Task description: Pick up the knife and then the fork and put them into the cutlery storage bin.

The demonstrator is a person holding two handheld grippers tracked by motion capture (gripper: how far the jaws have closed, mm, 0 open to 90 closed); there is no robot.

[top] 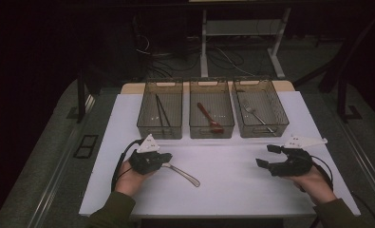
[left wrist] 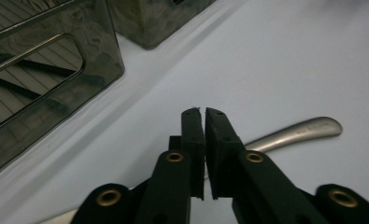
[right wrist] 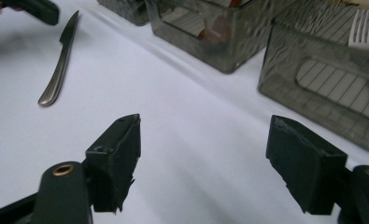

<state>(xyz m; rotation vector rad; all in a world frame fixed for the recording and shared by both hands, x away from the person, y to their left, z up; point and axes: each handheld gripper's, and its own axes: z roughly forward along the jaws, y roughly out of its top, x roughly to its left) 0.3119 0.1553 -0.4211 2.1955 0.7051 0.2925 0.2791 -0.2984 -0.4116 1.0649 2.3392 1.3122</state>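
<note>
The left gripper jaws are squeezing together on a smooth, shiny metal knife, hiding its blade; the right gripper jaws are standing apart.

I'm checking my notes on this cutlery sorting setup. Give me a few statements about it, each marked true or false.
1. The left gripper is shut on the knife. True.
2. The right gripper holds a fork. False: its jaws are open with nothing between them.
3. Three bins stand in a row on the table. True.
4. The red spoon lies in the right bin. False: it lies in the middle bin.
</note>
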